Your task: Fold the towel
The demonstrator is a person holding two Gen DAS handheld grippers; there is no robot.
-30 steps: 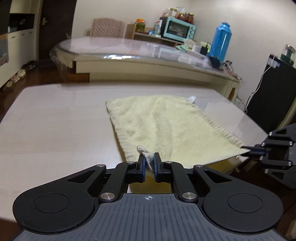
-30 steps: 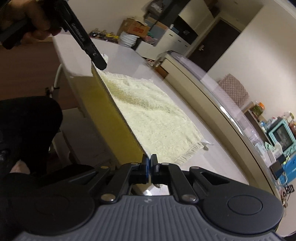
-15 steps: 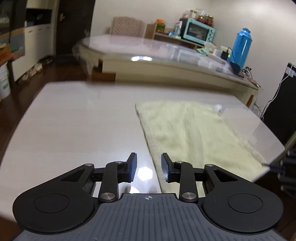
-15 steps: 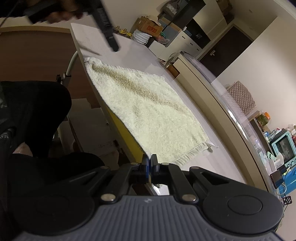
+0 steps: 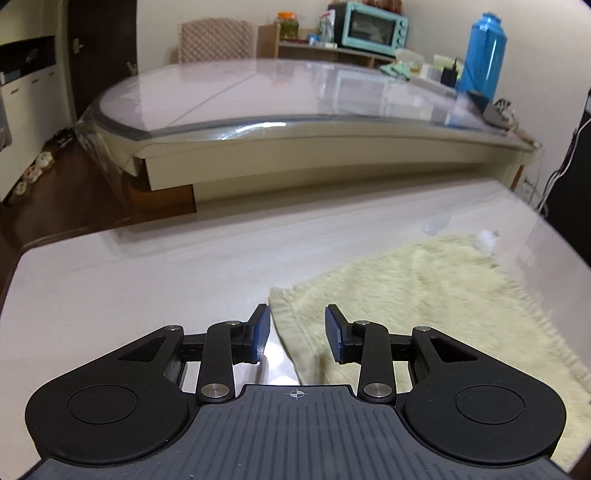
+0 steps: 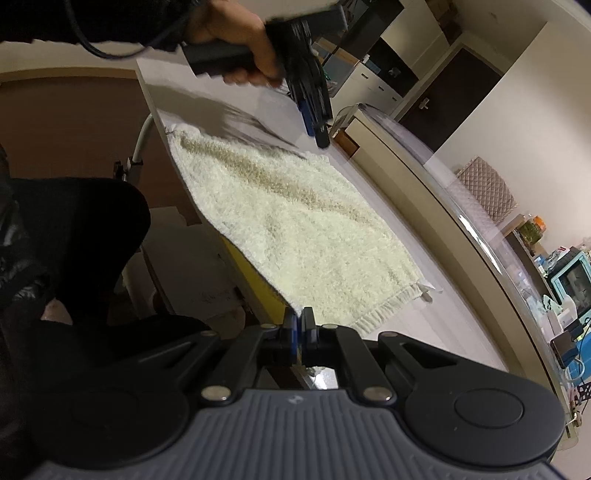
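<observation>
A pale yellow towel [image 5: 424, 295] lies flat on the white table [image 5: 147, 280], with one side hanging over the table's near edge in the right wrist view [image 6: 295, 229]. My left gripper [image 5: 297, 338] is open and empty, with its fingers straddling the towel's far left corner from above. It also shows in the right wrist view [image 6: 317, 122], held in a hand above that corner. My right gripper [image 6: 298, 334] is shut on the towel's near right corner at the table edge.
A large round glass-topped table [image 5: 295, 99] stands behind the white one. A blue thermos [image 5: 480, 55] and a teal toaster oven [image 5: 373, 24] stand beyond it. The person's dark-clothed legs [image 6: 66, 258] are beside the table's near edge.
My left gripper let go of the near towel corner, opened, and moved across the table to the far corner. The towel now lies flat. My right gripper kept its grip.
</observation>
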